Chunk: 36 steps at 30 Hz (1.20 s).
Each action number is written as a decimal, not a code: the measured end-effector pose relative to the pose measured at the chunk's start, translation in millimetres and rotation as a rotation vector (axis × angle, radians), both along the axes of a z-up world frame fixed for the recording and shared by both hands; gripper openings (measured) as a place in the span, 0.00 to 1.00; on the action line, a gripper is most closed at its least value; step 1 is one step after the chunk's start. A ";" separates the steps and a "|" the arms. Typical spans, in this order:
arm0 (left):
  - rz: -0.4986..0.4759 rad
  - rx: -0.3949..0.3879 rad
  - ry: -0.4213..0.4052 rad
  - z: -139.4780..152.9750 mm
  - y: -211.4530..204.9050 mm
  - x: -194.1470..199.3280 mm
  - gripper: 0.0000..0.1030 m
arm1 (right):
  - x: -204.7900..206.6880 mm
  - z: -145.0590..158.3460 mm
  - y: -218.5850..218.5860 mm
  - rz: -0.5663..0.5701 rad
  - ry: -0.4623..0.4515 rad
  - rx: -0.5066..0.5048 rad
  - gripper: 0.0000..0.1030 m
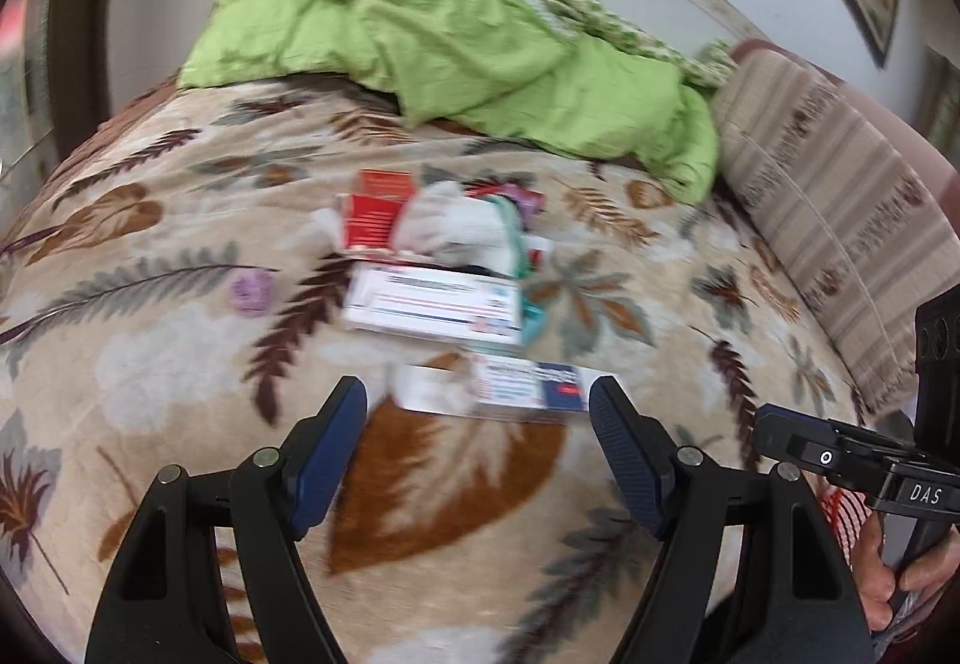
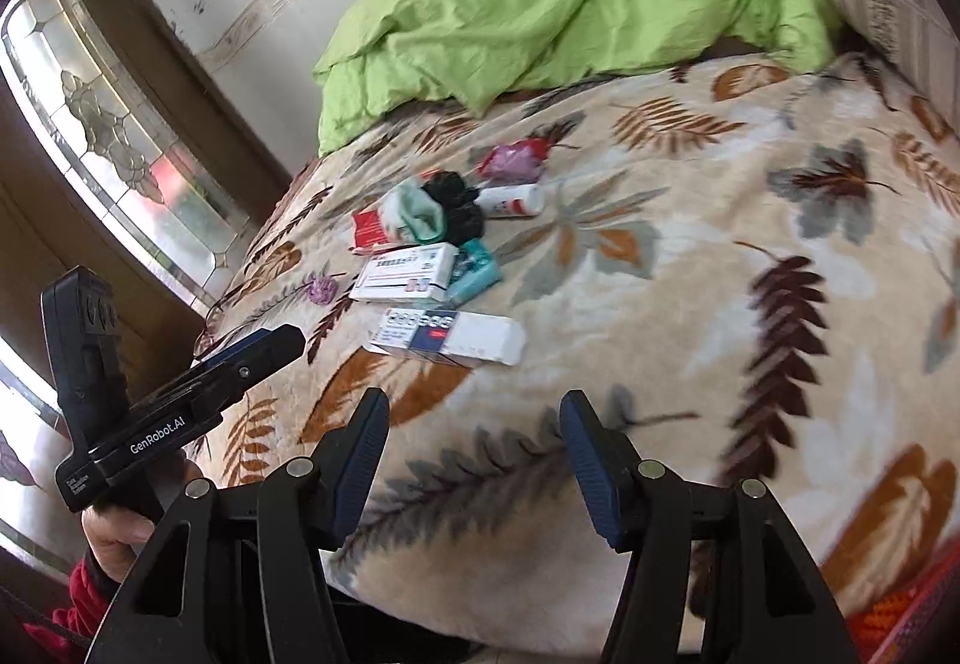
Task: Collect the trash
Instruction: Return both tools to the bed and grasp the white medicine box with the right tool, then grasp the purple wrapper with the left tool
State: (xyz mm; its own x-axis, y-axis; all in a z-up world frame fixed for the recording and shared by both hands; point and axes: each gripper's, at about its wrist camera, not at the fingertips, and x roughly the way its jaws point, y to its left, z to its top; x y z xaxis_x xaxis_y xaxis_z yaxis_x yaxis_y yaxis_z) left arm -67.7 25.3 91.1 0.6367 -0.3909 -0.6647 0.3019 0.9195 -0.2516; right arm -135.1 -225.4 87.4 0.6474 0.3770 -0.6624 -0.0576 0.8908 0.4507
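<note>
While both tongs (image 1: 478,412) (image 2: 474,427) gape wide, white tube (image 2: 511,200) only in right view.

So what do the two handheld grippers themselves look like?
Both are black plastic with blue ribbed pads and silver pivot pins. The left gripper reads "GenRobot.AI" on its side, the right gripper "DAS". A bare hand with a red sleeve holds the left one.

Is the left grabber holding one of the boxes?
No, the left gripper is open and empty, with the nearest box lying on the blanket ahead.
</note>
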 end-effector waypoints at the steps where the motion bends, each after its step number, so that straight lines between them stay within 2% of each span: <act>1: 0.020 -0.002 0.004 -2.6 6.2 4.0 0.73 | 11.7 -3.3 7.6 0.019 0.007 0.003 0.61; 9: 0.152 -0.047 0.065 -23.6 46.6 28.1 0.73 | 93.1 -23.2 46.3 0.081 0.028 -0.046 0.61; 13: 0.179 -0.055 0.067 -24.3 58.7 33.7 0.73 | 123.9 -44.0 47.9 0.097 0.087 -0.013 0.61; 16: 0.205 -0.062 0.070 -24.8 69.1 38.5 0.73 | 123.9 -54.4 51.7 0.137 0.126 0.006 0.61; 18: 0.226 -0.072 0.077 -25.8 76.9 43.5 0.73 | 116.7 -55.4 56.0 0.181 0.130 0.025 0.61; 21: 0.258 -0.084 0.083 -27.4 85.7 50.9 0.73 | 102.6 -53.9 70.3 0.258 0.118 0.001 0.63; 26: 0.276 -0.063 0.092 -29.8 84.9 65.3 0.73 | 94.8 -53.7 100.4 0.322 0.062 -0.196 0.64; 31: 0.300 0.010 0.085 -34.1 77.8 81.9 0.73 | 103.1 -63.3 114.2 0.331 0.060 -0.240 0.64; 33: 0.319 0.039 0.089 -37.8 76.6 91.0 0.73 | 104.2 -62.6 116.9 0.328 0.049 -0.241 0.60; 34: 0.324 0.046 0.097 -40.2 76.0 96.7 0.73 | 104.5 -62.3 117.8 0.331 0.047 -0.238 0.52; 36: 0.323 0.050 0.110 -44.7 74.7 106.5 0.73 | 103.0 -62.7 119.8 0.335 0.047 -0.233 0.50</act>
